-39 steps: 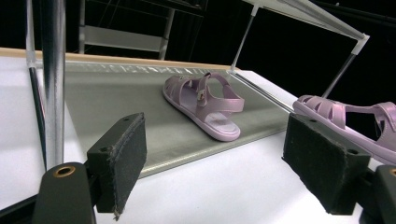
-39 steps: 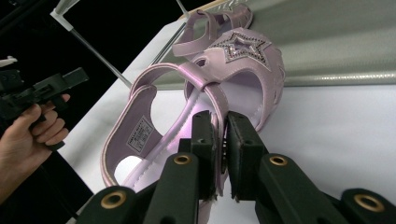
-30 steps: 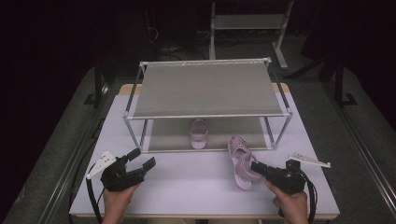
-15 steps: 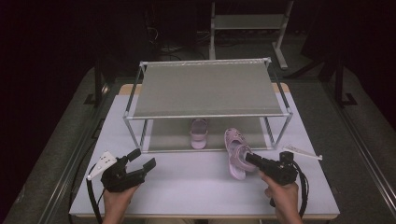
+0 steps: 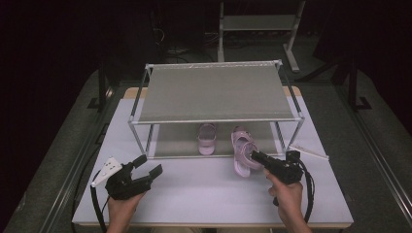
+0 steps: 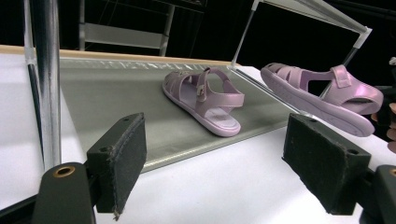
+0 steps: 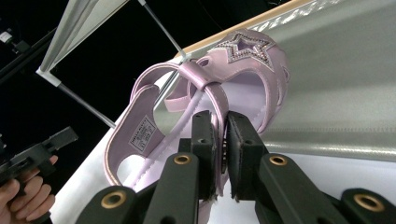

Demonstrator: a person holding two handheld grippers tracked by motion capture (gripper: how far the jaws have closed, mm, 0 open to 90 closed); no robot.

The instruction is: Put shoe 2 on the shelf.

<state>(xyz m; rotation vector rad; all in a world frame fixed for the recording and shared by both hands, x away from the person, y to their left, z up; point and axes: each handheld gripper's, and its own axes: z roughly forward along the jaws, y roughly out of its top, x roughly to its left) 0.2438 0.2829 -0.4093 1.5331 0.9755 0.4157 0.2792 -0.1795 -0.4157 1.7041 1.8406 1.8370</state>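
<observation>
As right gripper [image 5: 256, 157] clamps strap, pink sandal [image 5: 241, 150] has shifted farther in since a second ago, toe now over rack's [image 5: 214, 121] lower shelf, right of second sandal [image 5: 207, 138]. Glossy, star on toe. Left gripper [image 5: 148, 167] unmoved near desk's [image 5: 209, 194] left, jaws open, empty.

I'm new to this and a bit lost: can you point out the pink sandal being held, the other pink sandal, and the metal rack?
held pink plastic sandal [image 7: 243, 84], right gripper view, toe strap.
other pink plastic sandal [image 6: 205, 100], left gripper view, insole.
grey metal-framed rack [image 5: 214, 90], high view, top shelf.
</observation>
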